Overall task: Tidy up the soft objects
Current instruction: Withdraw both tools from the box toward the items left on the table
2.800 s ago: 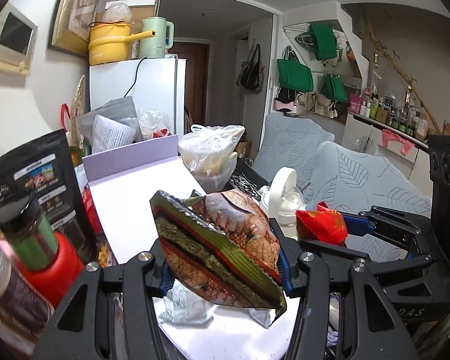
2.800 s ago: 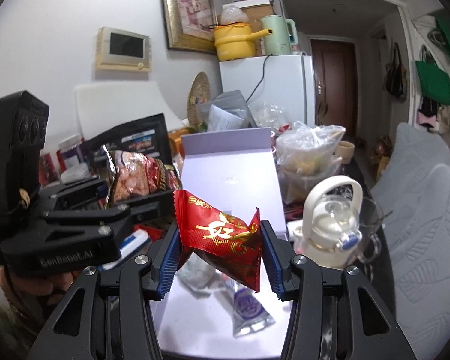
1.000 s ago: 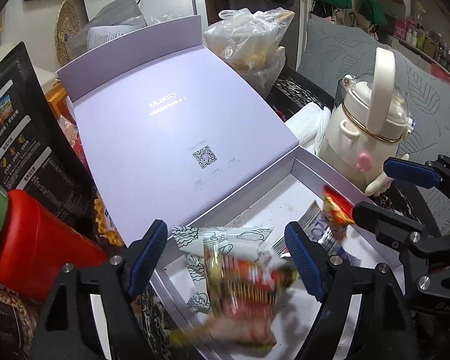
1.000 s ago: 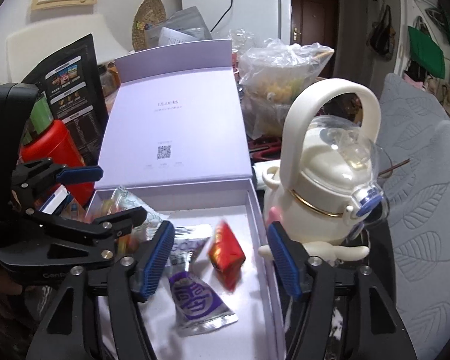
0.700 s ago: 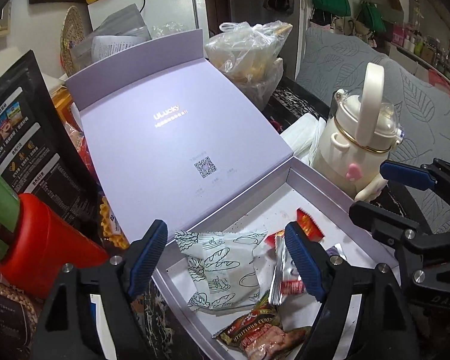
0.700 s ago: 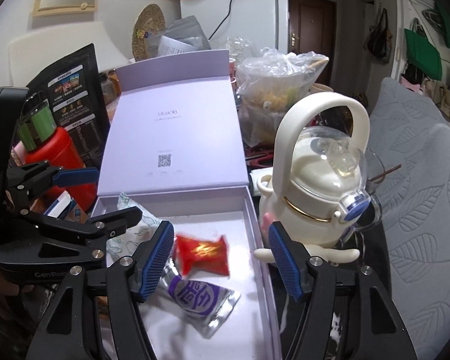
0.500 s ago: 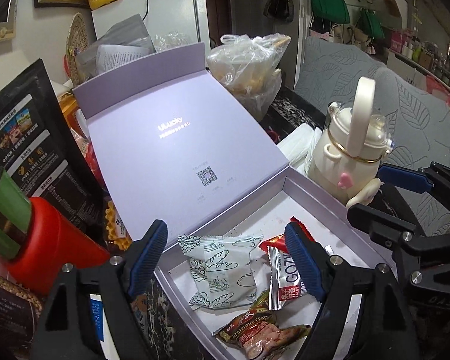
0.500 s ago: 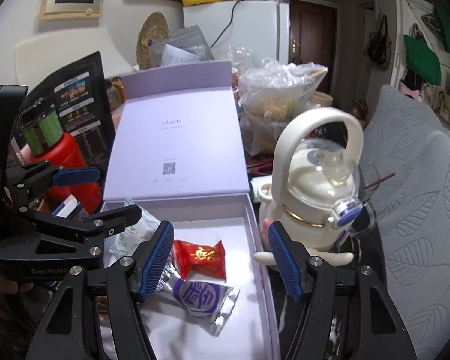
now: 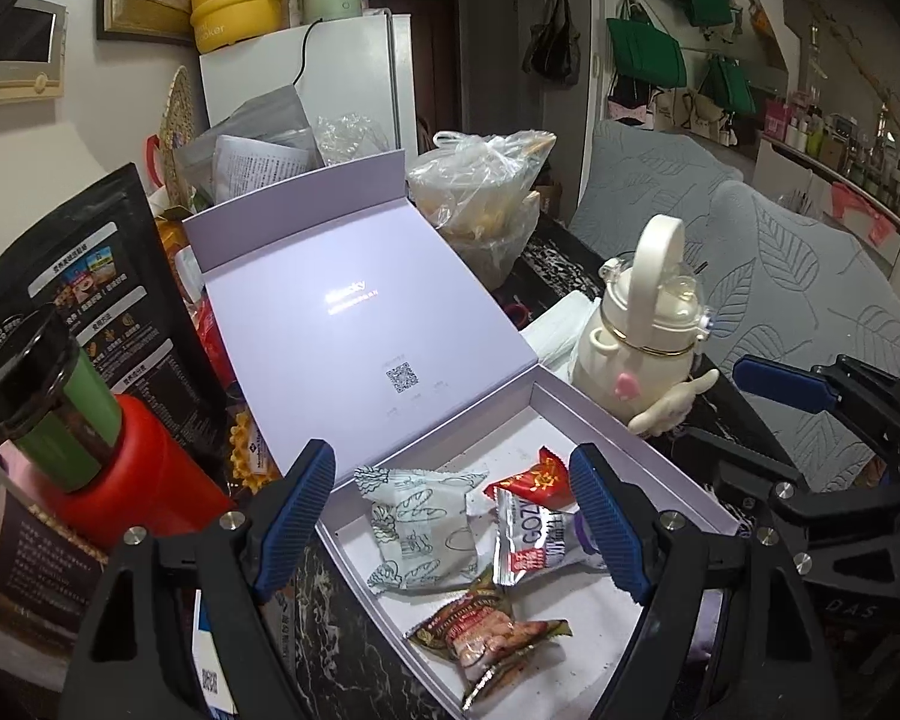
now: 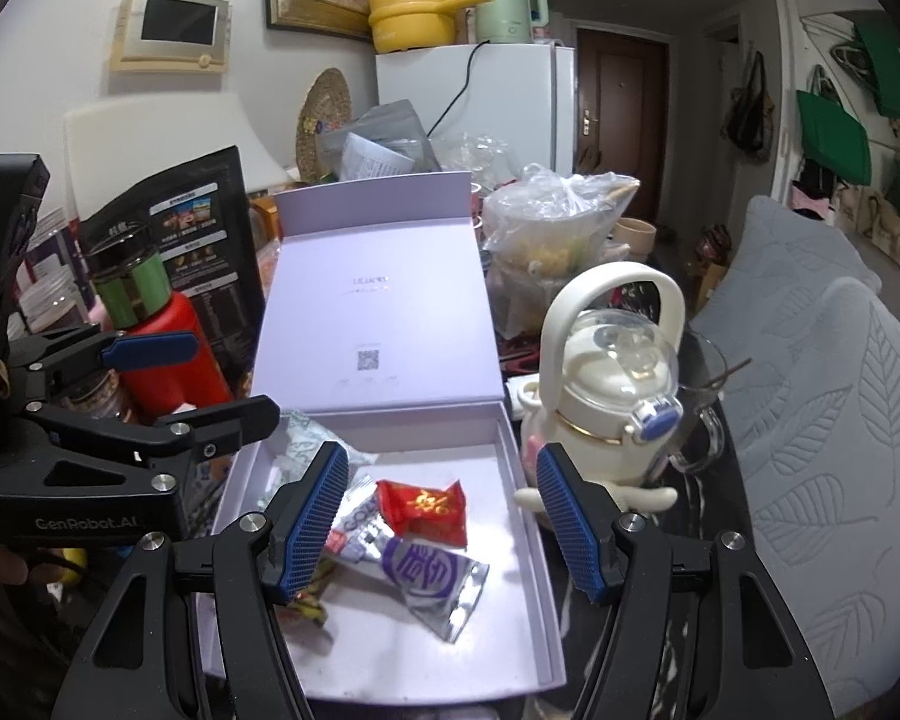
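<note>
An open lilac box (image 9: 576, 414) (image 10: 534, 594) lies on the dark table with its lid (image 9: 360, 324) folded back. Inside lie a pale bread-print packet (image 9: 420, 525), a red packet (image 9: 537, 480) (image 10: 423, 507), a silver-purple packet (image 9: 540, 540) (image 10: 432, 579) and a brown snack bag (image 9: 486, 636). My left gripper (image 9: 453, 525) is open and empty above the box. My right gripper (image 10: 441, 522) is open and empty above the box; it also shows at the right of the left wrist view (image 9: 810, 450).
A cream kettle-shaped bottle (image 9: 642, 348) (image 10: 612, 384) stands right of the box beside a glass mug (image 10: 699, 408). A red flask with a green cup (image 9: 90, 444) (image 10: 162, 336) and a black pouch (image 9: 90, 300) stand left. A filled plastic bag (image 9: 480, 204) sits behind.
Both grippers opened and dropped their packets into the box: the brown snack bag from the left, the red packet from the right. Both have since risen a little.
</note>
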Demonstrator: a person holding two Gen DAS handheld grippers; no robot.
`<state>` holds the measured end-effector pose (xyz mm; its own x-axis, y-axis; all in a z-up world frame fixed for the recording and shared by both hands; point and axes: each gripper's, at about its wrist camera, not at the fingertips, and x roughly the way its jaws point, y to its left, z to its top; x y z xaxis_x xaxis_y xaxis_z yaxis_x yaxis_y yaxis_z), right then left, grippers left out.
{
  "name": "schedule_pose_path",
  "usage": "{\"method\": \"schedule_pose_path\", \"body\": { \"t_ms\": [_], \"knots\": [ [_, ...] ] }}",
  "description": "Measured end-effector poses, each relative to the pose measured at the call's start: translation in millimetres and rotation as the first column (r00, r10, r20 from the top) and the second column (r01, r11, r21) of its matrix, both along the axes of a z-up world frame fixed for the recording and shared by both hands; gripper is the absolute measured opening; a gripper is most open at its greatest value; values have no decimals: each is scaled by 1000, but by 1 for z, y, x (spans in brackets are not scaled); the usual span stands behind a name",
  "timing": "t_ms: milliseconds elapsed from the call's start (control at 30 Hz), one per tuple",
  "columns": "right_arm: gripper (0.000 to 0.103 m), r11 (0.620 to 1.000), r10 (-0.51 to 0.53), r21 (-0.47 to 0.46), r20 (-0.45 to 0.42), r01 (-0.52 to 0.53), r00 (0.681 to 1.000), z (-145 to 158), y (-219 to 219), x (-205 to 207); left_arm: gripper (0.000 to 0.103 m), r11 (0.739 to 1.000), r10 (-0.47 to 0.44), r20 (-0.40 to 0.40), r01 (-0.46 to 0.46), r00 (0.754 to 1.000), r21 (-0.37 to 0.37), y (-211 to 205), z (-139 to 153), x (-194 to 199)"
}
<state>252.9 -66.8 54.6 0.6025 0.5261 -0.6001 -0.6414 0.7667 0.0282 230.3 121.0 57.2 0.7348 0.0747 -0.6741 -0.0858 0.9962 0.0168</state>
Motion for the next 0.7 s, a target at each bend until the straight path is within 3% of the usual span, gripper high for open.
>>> {"method": "schedule_pose_path", "body": {
  "t_ms": [400,700],
  "knots": [
    [66,999,-31,29,47,29,998,27,-34,-56,81,1000,-17,57,18,998,-1,-28,28,-54],
    [66,999,-50,15,98,49,994,41,-57,-106,81,997,-80,102,77,992,27,-56,45,-103]
  ]
}}
